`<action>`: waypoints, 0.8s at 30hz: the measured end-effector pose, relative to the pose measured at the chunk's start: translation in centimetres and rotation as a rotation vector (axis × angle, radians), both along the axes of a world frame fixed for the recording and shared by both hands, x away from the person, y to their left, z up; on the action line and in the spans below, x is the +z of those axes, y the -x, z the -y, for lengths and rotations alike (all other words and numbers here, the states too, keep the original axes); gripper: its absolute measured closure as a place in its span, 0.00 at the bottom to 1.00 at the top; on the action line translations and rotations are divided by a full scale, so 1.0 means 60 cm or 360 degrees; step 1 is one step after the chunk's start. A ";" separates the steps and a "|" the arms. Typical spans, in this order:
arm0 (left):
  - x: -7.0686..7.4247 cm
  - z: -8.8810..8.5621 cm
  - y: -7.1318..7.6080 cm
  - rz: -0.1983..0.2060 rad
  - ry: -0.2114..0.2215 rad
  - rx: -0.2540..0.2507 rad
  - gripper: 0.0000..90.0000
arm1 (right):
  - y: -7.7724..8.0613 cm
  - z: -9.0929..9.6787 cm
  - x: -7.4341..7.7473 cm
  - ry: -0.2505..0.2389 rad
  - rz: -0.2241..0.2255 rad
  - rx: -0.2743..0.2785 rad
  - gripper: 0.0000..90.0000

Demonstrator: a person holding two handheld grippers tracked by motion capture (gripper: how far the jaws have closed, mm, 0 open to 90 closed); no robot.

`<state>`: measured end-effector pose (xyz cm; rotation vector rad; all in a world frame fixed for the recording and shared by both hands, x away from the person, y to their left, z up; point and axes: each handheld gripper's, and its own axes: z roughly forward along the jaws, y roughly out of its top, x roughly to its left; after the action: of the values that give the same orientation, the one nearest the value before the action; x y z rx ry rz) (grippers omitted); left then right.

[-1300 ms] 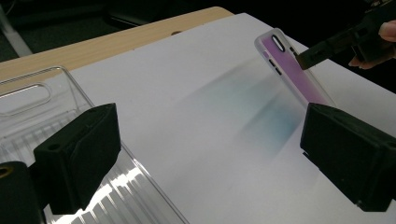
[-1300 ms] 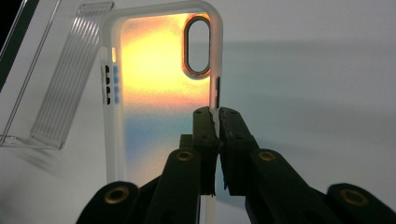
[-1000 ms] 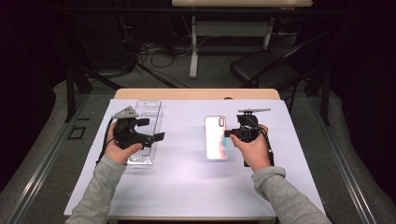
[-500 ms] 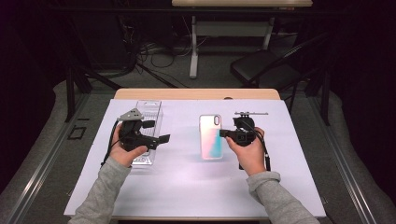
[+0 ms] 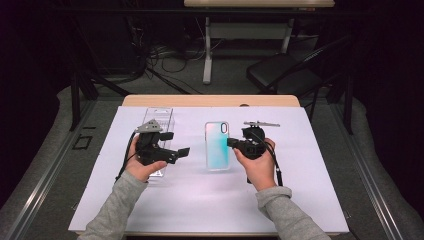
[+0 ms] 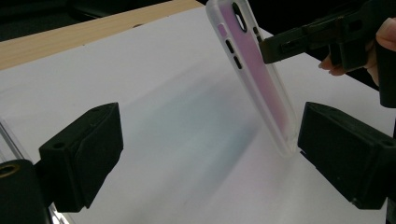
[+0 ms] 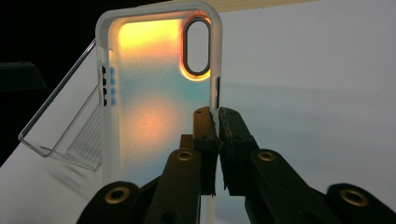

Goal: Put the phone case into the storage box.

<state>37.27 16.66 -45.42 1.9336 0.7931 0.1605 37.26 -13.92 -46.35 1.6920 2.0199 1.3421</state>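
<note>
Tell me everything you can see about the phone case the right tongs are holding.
The translucent frosted phone case has an iridescent back that looks teal from above and orange-to-blue in the right gripper view. It has a dark-rimmed oval camera cutout near one top corner, button slots along one side and a milky, soft-looking rim. The right tongs are shut on its side edge. In the left gripper view it stands tilted, with its bottom end against the white table cover.

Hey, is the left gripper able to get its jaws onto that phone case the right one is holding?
Probably yes. The left gripper is open, the phone case stands tilted just ahead near one jaw, and bare table lies between. The right gripper pinches the opposite edge.
</note>
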 end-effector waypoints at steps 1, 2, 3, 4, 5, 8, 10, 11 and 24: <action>0.000 0.001 0.000 0.0001 0.0002 -0.0006 0.11 | 0.000 -0.002 0.000 -0.0003 0.0002 0.0000 0.96; -0.001 0.002 0.001 -0.0004 0.0013 -0.0008 0.12 | 0.000 -0.002 0.001 -0.0001 0.0007 0.0004 0.96; -0.001 0.003 0.001 -0.0005 0.0020 -0.0014 0.13 | 0.000 -0.003 0.001 -0.0006 0.0005 0.0002 0.96; -0.002 0.004 0.002 -0.0004 0.0025 -0.0012 0.15 | 0.000 -0.004 0.002 -0.0010 0.0006 0.0003 0.96; -0.002 0.006 0.002 -0.0006 0.0037 -0.0014 0.16 | 0.000 -0.005 0.003 -0.0015 0.0005 -0.0001 0.96; -0.002 0.010 0.002 -0.0018 0.0046 -0.0010 0.17 | -0.001 -0.007 0.005 -0.0022 0.0013 0.0001 0.96; -0.003 0.014 0.001 -0.0041 0.0074 -0.0005 0.18 | -0.002 -0.007 0.006 -0.0027 0.0019 0.0000 0.96; -0.003 0.014 0.000 -0.0046 0.0073 -0.0011 0.18 | -0.002 -0.007 0.006 -0.0028 0.0027 0.0001 0.96; -0.005 0.037 -0.014 -0.0214 0.0210 0.0054 0.37 | -0.006 -0.006 0.012 -0.0050 0.0048 -0.0011 0.96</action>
<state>38.10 14.44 -45.73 1.8210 0.9031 -0.0021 37.63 -13.55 -45.64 1.6799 1.9853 1.3960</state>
